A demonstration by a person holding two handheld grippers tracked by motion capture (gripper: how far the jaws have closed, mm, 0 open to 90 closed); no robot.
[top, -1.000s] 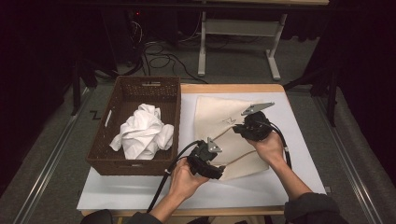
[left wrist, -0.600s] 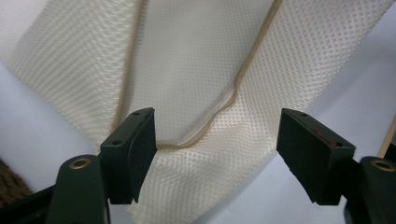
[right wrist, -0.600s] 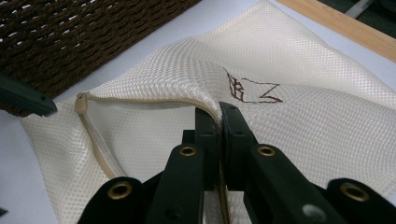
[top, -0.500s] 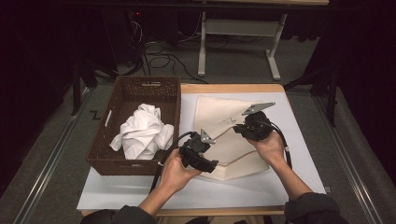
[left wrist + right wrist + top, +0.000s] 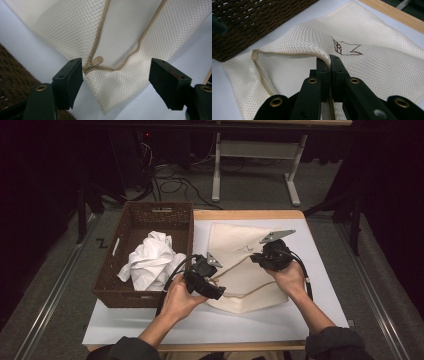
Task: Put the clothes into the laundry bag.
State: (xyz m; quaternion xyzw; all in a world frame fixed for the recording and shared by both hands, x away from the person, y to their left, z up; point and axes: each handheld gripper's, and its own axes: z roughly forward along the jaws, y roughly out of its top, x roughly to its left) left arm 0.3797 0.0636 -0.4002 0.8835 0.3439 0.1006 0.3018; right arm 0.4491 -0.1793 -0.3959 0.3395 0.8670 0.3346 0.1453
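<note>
Right gripper [image 5: 329, 58] pinches the zipper edge of a cream mesh laundry bag [image 5: 372, 62]; left gripper [image 5: 116, 75] hovers wide open over the zipper pull [image 5: 96, 61].

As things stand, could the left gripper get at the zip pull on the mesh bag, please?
Probably yes. The left gripper is open, and the zip pull lies bare just beyond its jaws, near one of them. The right gripper pinches the mesh bag at the opening's edge, away from the pull.

Black fingers [image 5: 68, 82], brass rivets, dark sleeves [image 5: 332, 347]
</note>
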